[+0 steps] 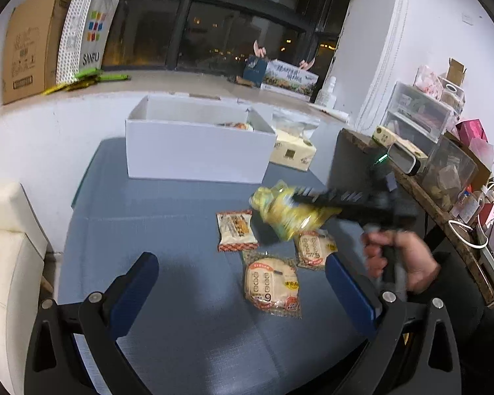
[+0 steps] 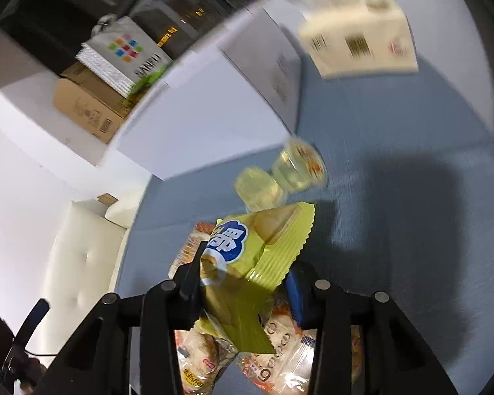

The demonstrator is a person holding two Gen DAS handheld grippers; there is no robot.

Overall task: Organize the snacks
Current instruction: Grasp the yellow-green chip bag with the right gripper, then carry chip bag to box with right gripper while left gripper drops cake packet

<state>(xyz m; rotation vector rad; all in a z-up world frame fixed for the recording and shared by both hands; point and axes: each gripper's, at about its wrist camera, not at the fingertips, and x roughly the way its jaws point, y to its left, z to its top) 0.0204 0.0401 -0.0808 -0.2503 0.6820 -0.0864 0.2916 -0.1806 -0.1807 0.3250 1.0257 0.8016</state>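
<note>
Pickup is the step in hand: my right claw (image 2: 243, 283) is clenched on a crinkly yellow-green plastic snack packet (image 2: 247, 256), its pads pressing the wrapper from both sides. In the left wrist view the same packet (image 1: 288, 212) looks lifted just off the blue-grey surface (image 1: 168, 230), though motion blur makes the gap hard to read. Two clear yellowish jelly cups (image 2: 281, 172) sit ahead of the packet; whether they are loose or part of it I cannot tell.

My left claw (image 1: 242, 291) is released, its blue pads spread wide and nothing between them, hovering over a round rice cracker in a clear orange-trimmed wrapper (image 1: 271, 284). A second round cracker packet (image 1: 314, 247) lies just beside it, and a rectangular orange-edged biscuit packet (image 1: 237, 230) lies to their left.

Next, I judge, the yellow-green packet needs carrying up and over the near wall of the open white cardboard box (image 1: 197, 151), which stands at the far side of the surface, then letting go once it is clear of the rim. The wrapper is soft, so the hold could slip in transit.

Inside that box I see only a sliver of one orange-printed packet (image 1: 237, 126) near the back right; the rest of the interior is hidden by the wall. A cream tissue box (image 1: 293, 153) stands just beside it.
</note>
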